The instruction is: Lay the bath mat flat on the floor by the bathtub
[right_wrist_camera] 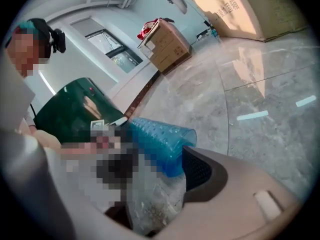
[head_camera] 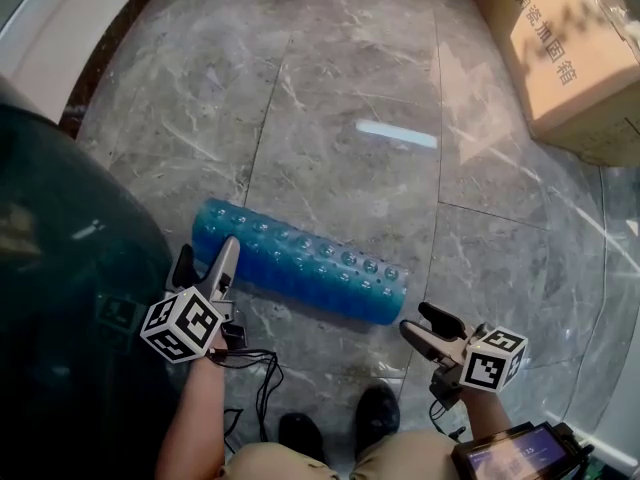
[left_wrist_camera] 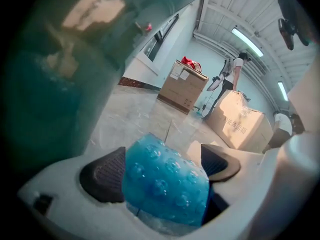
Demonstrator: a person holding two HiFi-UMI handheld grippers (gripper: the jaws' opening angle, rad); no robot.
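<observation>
The blue bath mat (head_camera: 300, 263) lies rolled up on the marble floor, bubbles outward, right beside the dark green bathtub (head_camera: 60, 268). My left gripper (head_camera: 205, 258) straddles the roll's left end. In the left gripper view the mat (left_wrist_camera: 165, 179) sits between the wide-apart jaws; it rests against the left pad (left_wrist_camera: 102, 176) and stands off the right pad (left_wrist_camera: 220, 161). My right gripper (head_camera: 428, 330) hovers open just off the roll's right end with nothing in it. In the right gripper view the mat's open end (right_wrist_camera: 160, 136) lies beyond the one visible pad (right_wrist_camera: 200, 171); a mosaic patch covers the other side.
A large cardboard box (head_camera: 565, 48) stands at the back right. More boxes (left_wrist_camera: 182, 84) and a standing person (left_wrist_camera: 235, 71) are far off. A black cable (head_camera: 255, 368) trails under my left hand. My shoes (head_camera: 340, 428) are just behind the roll.
</observation>
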